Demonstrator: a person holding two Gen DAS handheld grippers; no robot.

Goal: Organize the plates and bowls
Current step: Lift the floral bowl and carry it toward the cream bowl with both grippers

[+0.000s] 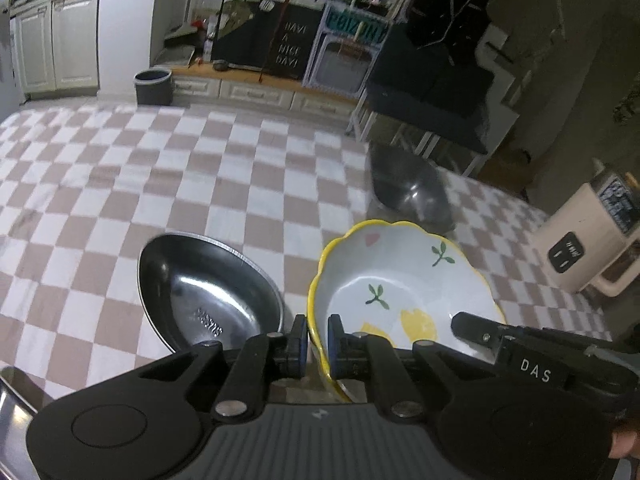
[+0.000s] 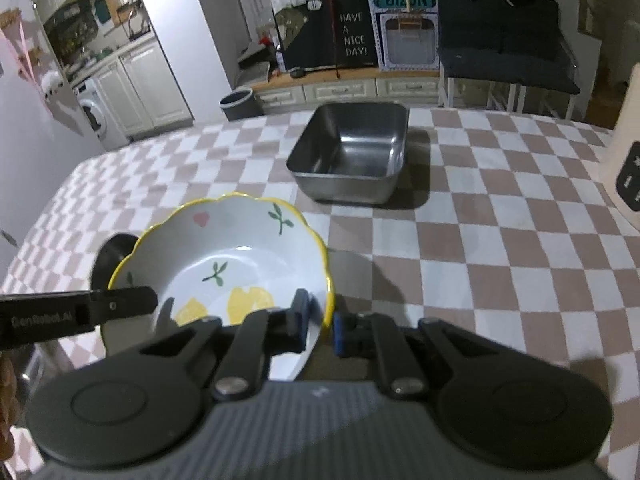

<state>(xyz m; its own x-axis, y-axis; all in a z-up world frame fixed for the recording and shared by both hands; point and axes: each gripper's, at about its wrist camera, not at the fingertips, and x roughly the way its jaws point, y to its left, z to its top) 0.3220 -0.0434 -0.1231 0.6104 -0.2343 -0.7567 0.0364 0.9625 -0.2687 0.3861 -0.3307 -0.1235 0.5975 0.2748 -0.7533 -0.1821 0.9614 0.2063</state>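
Right wrist view: both grippers, left (image 1: 317, 342) and right (image 2: 319, 328), pinch the scalloped lemon bowl's (image 2: 240, 256) rim above the checked tablecloth (image 2: 480, 260); the round steel dish (image 1: 208, 296) and square steel container (image 2: 352, 152) sit apart, unstacked.

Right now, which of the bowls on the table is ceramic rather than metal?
The yellow-rimmed floral bowl, white with lemon and leaf prints. The round steel bowl and the square steel container are bare metal.

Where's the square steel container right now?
The square steel container stands on the checkered tablecloth at the table's far side, beyond the lemon-patterned bowl; in the left wrist view it sits upper right, behind that bowl.
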